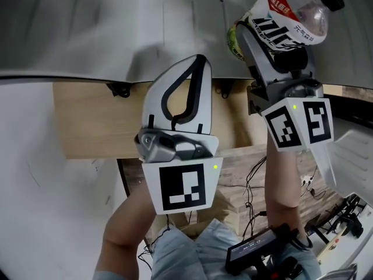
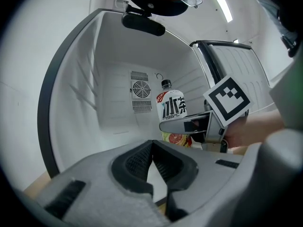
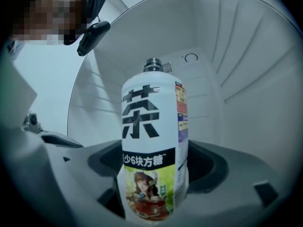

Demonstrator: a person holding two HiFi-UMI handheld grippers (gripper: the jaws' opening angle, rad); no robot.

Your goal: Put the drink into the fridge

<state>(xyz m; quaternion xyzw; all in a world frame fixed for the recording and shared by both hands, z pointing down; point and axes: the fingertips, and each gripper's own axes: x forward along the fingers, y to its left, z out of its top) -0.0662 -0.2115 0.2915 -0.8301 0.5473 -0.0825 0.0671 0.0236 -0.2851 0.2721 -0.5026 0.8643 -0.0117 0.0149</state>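
1. Left hand-held gripper (image 1: 201, 60), nearest, hangs before the fridge (image 2: 113, 103), jaws together on nothing
2. Fridge stands open
3. Right hand-held gripper (image 3: 154, 167) is clamped on the drink (image 3: 151, 126)
4. Drink is upright, seemingly just inside the fridge mouth; setting down and release remain

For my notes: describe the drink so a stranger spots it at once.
Find the open white fridge. Inside it the right gripper clamps an upright clear plastic bottle. Nothing else bears its black cap and white label with bold black characters.
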